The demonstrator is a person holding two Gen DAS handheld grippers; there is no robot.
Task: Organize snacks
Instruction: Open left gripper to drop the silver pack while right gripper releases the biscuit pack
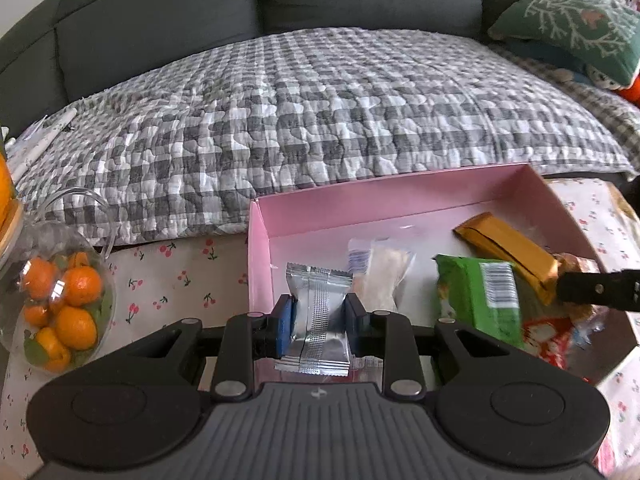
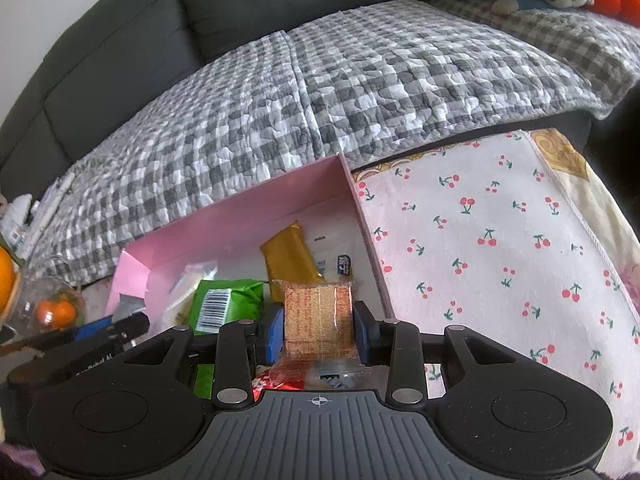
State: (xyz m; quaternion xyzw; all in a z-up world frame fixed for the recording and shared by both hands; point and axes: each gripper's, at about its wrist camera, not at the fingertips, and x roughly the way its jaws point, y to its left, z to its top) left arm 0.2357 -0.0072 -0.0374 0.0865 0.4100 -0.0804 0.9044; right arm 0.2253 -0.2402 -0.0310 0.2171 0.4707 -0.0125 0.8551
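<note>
The left gripper point(image 1: 316, 320) is clenched on a small silver foil sachet point(image 1: 318, 312) with a ribbed seam down its middle. Both blue pads point(image 1: 285, 326) press on the sides of the sachet, and the gap between them is only as wide as the packet. The sachet hangs above the near left part of an open pink cardboard box point(image 1: 360, 204) with a white floor.

The right gripper point(image 2: 318, 332) is also closed on a snack: a clear wrapper with an orange printed wafer biscuit point(image 2: 318, 320) inside. Its blue pad point(image 2: 275, 334) touches the left edge of the wrapper and the dark pad on the other side touches the right edge. This packet is held above the near right part of the same box point(image 2: 240, 216).

Inside the box there already lie a green packet with a white barcode label point(image 1: 480, 296), a long golden-brown bar wrapper point(image 1: 508, 248), a pale see-through bag point(image 1: 384, 276) and a red and white packet point(image 1: 544, 336) at the near side. The golden bar lies partly over the green packet.

The box stands on a white cloth printed with small red cherries point(image 2: 500, 240). To the left of the box is a clear plastic container of small oranges point(image 1: 64, 296). Behind is a grey and white checked quilt point(image 1: 320, 112) on a dark grey sofa point(image 1: 160, 12), with a green patterned cushion point(image 1: 572, 28) at the right.
</note>
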